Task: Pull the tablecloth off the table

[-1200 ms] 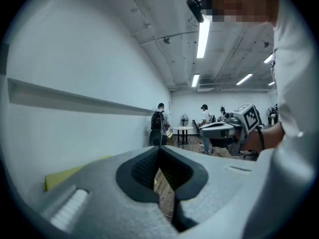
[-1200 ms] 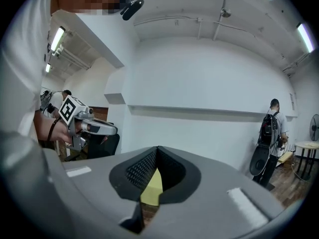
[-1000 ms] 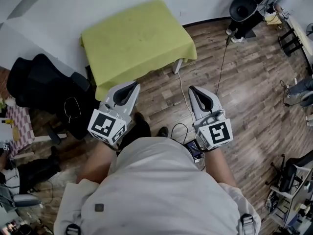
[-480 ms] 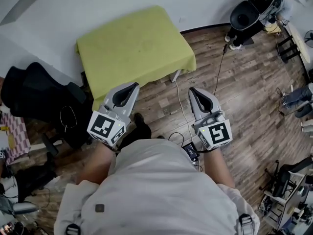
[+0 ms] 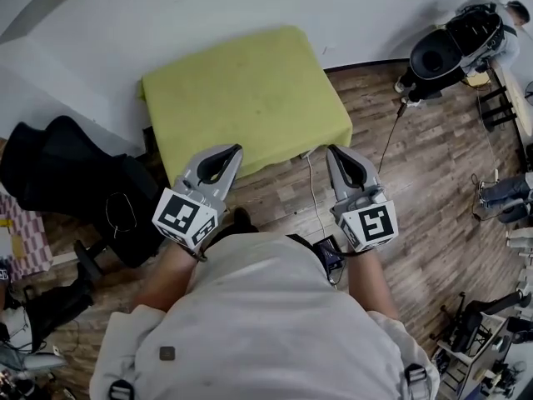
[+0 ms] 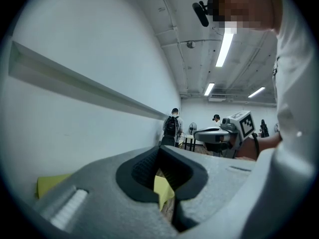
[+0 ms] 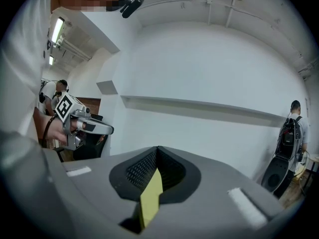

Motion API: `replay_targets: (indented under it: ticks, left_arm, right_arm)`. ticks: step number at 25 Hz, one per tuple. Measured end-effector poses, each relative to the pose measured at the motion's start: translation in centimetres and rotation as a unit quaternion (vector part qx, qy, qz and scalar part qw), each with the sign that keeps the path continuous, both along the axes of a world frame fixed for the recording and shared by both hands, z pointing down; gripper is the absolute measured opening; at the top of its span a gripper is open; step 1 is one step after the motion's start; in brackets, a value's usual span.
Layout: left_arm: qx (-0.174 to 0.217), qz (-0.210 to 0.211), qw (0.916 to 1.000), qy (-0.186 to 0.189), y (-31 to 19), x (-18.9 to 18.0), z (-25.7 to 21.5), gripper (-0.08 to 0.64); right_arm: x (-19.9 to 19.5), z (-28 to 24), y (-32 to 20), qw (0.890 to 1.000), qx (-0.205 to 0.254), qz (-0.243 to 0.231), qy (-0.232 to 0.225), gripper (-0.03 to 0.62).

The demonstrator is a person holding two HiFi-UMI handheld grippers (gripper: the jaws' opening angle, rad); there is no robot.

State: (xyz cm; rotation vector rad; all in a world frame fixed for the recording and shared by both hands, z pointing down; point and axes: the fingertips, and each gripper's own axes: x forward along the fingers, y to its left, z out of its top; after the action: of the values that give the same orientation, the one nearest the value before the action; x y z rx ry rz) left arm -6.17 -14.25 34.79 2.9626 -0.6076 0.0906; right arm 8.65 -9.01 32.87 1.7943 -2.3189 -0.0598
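1. Step in hand: approach. No pull has begun, and the tablecloth [image 5: 246, 98] lies spread flat, draped over the near edge and hiding the table beneath it
2. Left gripper [image 5: 231, 152]: jaws fully together, nothing held. Green cloth shows only through the gap behind them
3. Right gripper [image 5: 336, 152]: same condition, closed and empty
4. Both tips hover near the cloth's front edge, apparently not touching it
5. Next move, as judged: open both jaws, lower them to the overhanging hem, clamp, then draw back
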Motion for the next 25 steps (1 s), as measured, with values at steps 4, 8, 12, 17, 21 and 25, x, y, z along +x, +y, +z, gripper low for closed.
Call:
replay_targets:
  ticks: [4, 8, 12, 17, 21, 25]
  left_arm:
    - [0.000, -0.012, 0.9999, -0.002, -3.2, -0.9, 0.1, 0.003]
    - [-0.005, -0.034, 0.9994, -0.005, -5.3, -0.9, 0.4, 0.003]
    - [-0.011, -0.063, 0.9979, -0.012, -7.3, -0.3, 0.9, 0.003]
    - [-0.013, -0.112, 0.9933, -0.024, -9.8, 1.6, 1.1, 0.003]
    - [-0.018, -0.155, 0.9871, -0.039, -11.3, 3.1, 1.7, 0.003]
    - [-0.026, -0.202, 0.9775, -0.053, -12.5, 4.2, 3.1, 0.003]
  right_arm:
    - [-0.9, 0.8, -3.4, 1.000, -0.012, -0.012, 0.005, 0.011]
    - [-0.5, 1.6, -6.0, 0.999, -0.028, -0.034, 0.005, 0.011]
    - [0.7, 2.1, -8.7, 0.998, -0.033, -0.061, 0.003, 0.011]
    - [2.9, 3.0, -12.8, 0.993, -0.046, -0.108, 0.000, 0.011]
    - [5.1, 3.7, -15.9, 0.987, -0.054, -0.153, 0.010, 0.011]
    - [7.3, 5.3, -18.4, 0.980, -0.069, -0.186, 0.005, 0.011]
